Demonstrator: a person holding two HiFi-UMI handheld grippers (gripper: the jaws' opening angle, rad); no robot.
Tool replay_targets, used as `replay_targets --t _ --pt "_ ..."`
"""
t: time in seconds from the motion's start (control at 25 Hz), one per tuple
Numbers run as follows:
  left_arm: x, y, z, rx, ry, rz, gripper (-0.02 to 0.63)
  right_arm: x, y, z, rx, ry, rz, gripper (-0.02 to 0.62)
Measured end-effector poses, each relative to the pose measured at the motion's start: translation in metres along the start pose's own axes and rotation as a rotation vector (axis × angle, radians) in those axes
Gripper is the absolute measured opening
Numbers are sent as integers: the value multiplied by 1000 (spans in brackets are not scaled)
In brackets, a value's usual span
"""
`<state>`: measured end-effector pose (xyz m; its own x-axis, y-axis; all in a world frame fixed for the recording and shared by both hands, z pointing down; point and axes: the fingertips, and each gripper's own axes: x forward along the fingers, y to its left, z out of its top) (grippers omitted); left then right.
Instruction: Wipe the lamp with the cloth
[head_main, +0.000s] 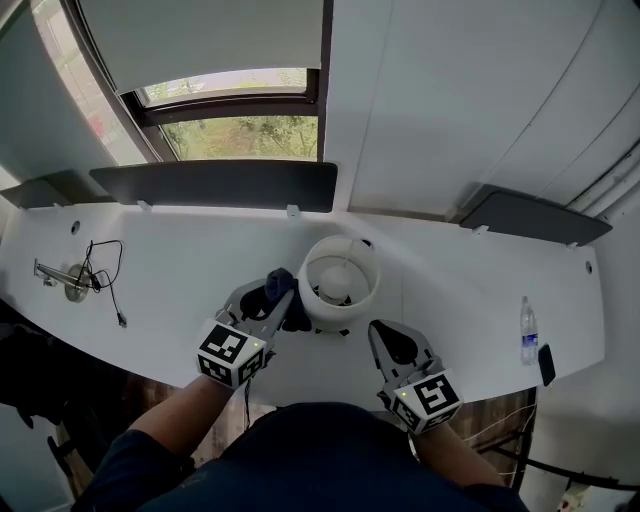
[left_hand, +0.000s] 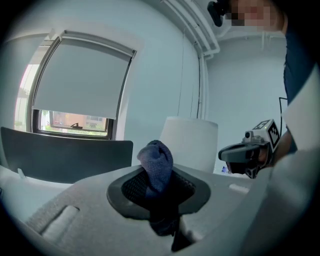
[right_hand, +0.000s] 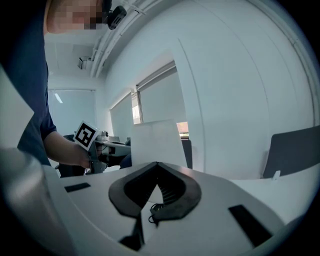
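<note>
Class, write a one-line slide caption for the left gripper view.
Left tool, shut on a blue cloth, points toward the white lamp shade.

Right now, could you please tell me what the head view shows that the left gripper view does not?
Only the head view: a water bottle near the right end of the table and a cable near its left end. Only the left gripper view: up close, the fingers of the left gripper shut on the cloth. Both: the lamp, the cloth and the right gripper.
</note>
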<state>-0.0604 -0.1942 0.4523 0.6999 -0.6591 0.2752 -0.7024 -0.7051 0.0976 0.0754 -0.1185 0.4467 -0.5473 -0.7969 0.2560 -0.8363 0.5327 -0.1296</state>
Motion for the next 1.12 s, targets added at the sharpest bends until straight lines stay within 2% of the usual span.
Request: replay_targets --t 0.28,0.4,1.12 --pt "5 6 -25 -25 52 14 86 11 -13 13 -25 -29 -2 11" --pt "4 5 -24 -18 57 12 86 13 -17 16 -24 -37 -6 11" --pt "9 1 82 141 -84 4 86 8 -26 26 4 -85 7 11"
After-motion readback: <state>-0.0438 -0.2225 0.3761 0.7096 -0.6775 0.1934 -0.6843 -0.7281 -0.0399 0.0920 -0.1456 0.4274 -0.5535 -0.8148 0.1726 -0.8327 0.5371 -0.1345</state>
